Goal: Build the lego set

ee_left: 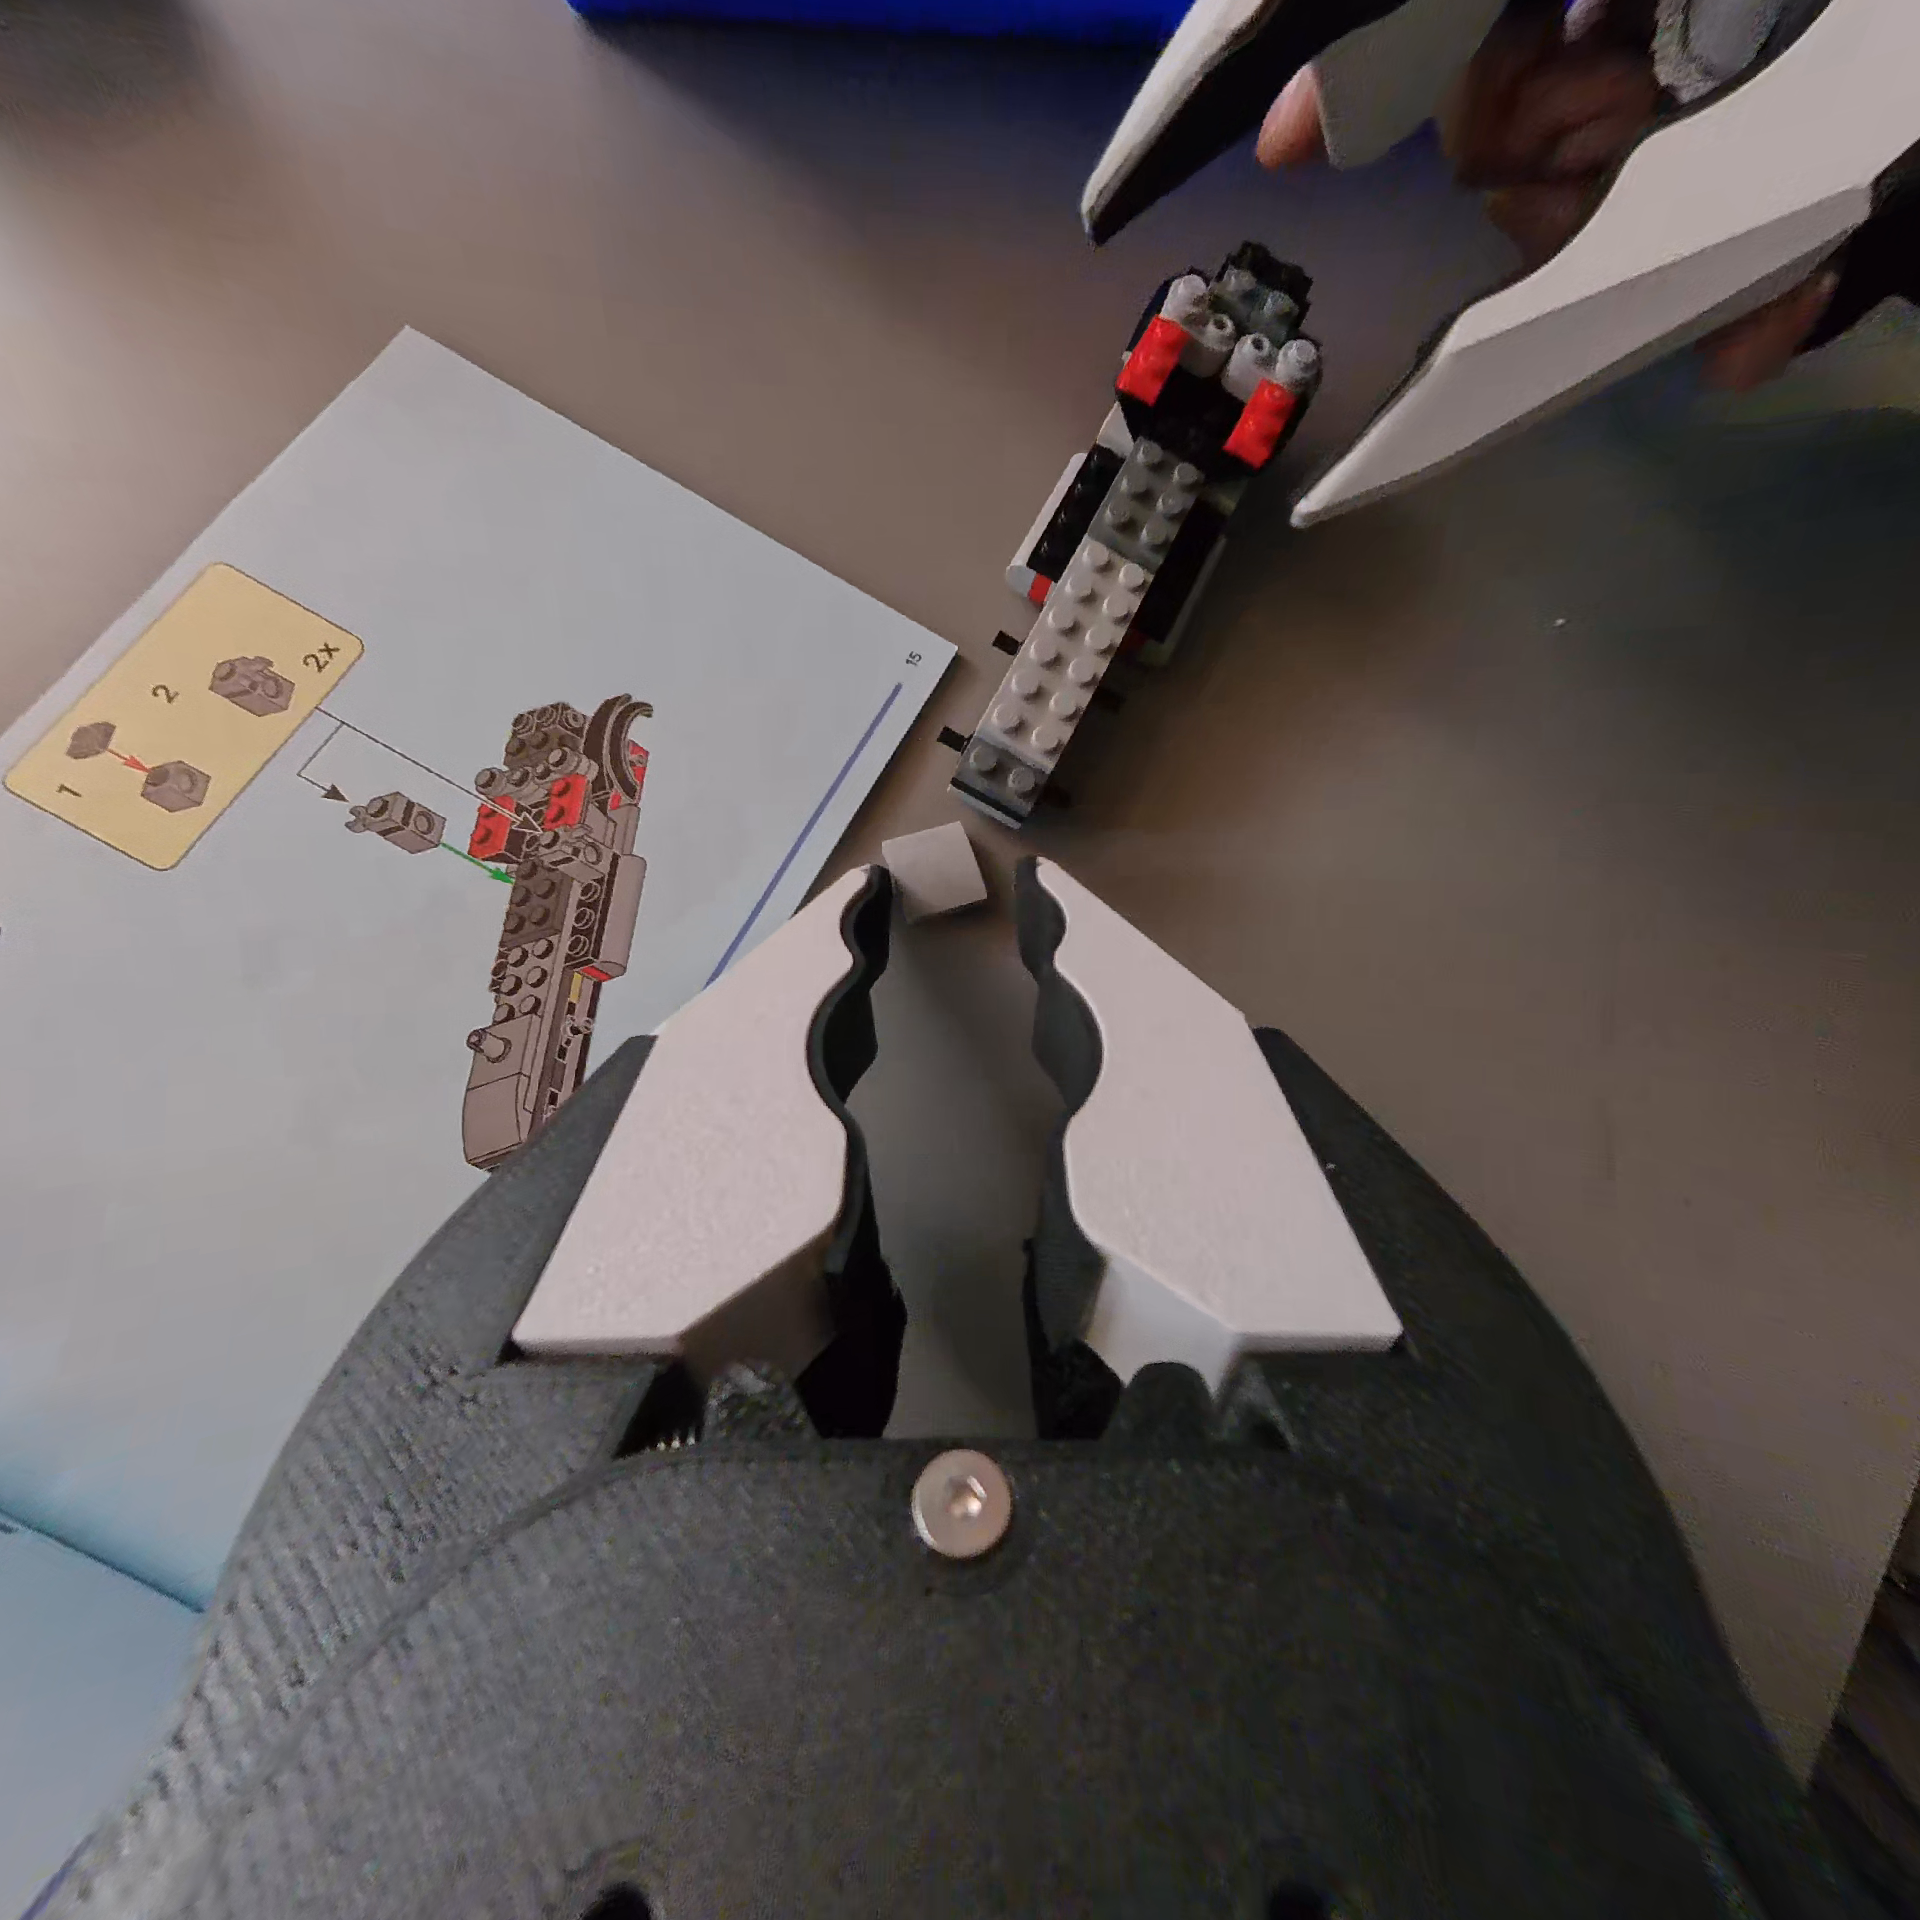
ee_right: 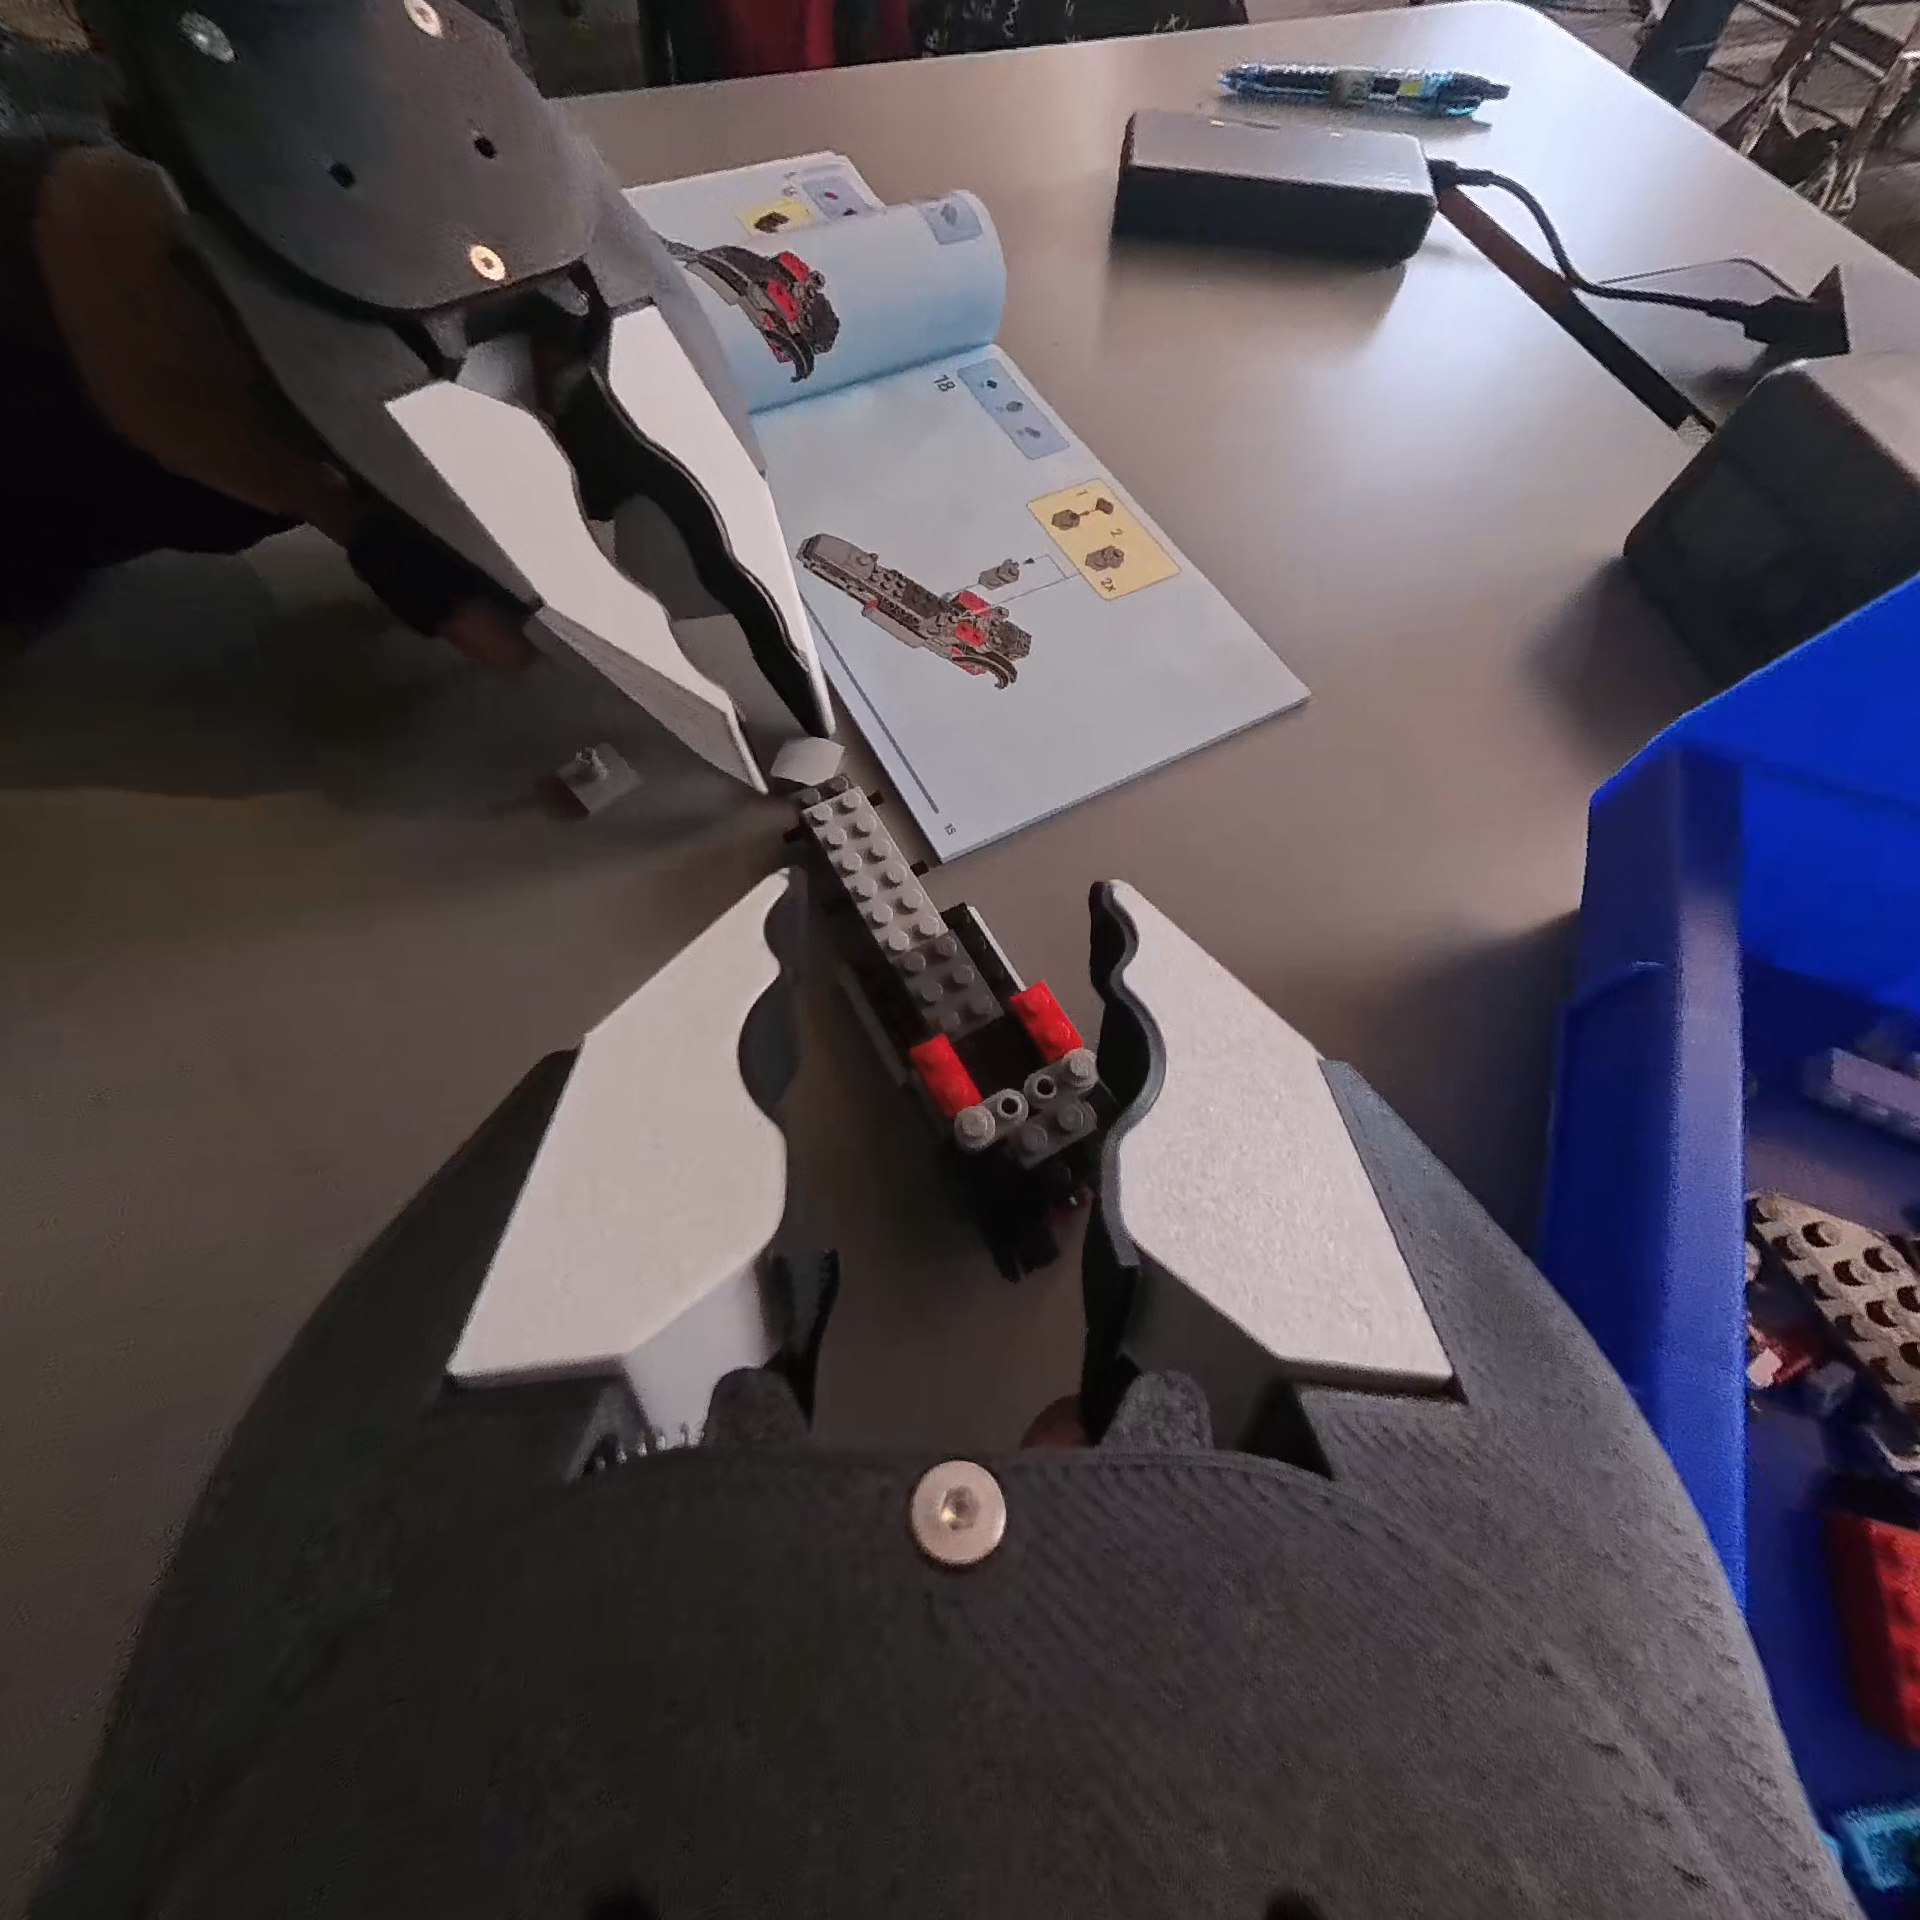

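one grey surface is carrying one open instruction booklet, one blue bin at its right edge, one long lego model lying mid-surface, its studded grey end pointing at the booklet's corner. the right gripper is straddling the model, open. the left gripper, slightly open, is touching one small grey piece at the model's tip.

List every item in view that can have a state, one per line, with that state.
Left hand-held gripper: open, small grey piece at its tips, not clamped.
Right hand-held gripper: open, straddling the model's red end.
Small grey piece: loose on the table.
Lego model: partly built, lying on the table.
Instruction booklet: open, one page curled.
Blue bin: open, holding pieces.
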{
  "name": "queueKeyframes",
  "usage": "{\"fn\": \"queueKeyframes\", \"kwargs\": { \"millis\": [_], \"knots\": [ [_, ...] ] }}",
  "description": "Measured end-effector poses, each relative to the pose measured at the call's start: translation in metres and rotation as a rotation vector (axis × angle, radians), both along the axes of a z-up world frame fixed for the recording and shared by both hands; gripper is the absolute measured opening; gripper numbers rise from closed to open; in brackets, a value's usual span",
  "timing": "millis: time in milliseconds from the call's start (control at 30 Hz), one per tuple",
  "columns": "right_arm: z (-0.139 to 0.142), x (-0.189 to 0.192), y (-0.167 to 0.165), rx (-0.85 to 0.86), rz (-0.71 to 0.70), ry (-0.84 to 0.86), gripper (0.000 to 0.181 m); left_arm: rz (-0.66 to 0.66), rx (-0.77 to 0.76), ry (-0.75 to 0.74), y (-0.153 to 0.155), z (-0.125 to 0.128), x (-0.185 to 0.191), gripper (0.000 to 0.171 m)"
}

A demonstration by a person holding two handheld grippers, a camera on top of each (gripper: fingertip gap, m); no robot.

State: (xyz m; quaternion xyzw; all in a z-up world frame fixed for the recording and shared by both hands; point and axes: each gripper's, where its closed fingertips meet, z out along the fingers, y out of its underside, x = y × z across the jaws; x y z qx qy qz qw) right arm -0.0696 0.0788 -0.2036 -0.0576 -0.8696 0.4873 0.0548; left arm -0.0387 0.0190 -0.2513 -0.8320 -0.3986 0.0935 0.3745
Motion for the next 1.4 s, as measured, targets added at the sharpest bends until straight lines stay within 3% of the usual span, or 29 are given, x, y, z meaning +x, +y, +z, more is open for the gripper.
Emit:
{"fn": "queueKeyframes", "kwargs": {
  "millis": [133, 400, 567, 767, 900, 1400],
  "knots": [
    [0.0, 0.001, -0.005, -0.027, 0.012, 0.012, 0.056, 0.017, -0.008, 0.037, 0.004, 0.01, -0.004, 0.03],
    [0.009, 0.004, -0.005, -0.119, 0.045, -0.031, 0.057, -0.091, 0.084, 0.259, 0.035, 0.073, -0.051, 0.037],
    [0.013, 0.008, -0.006, -0.147, 0.075, -0.027, 0.057, -0.109, 0.291, 0.205, 0.041, 0.068, -0.052, 0.038],
    [0.022, 0.018, -0.02, -0.156, 0.109, -0.003, 0.055, -0.099, 0.343, 0.212, 0.039, 0.072, -0.05, 0.04],
    [0.017, 0.017, -0.017, -0.108, 0.102, 0.051, 0.054, -0.103, 0.34, 0.196, 0.042, 0.068, -0.048, 0.039],
    [-0.001, 0.009, -0.006, -0.074, 0.08, 0.003, 0.051, -0.094, 0.36, 0.191, 0.032, 0.076, -0.05, 0.038]
  ]
}}
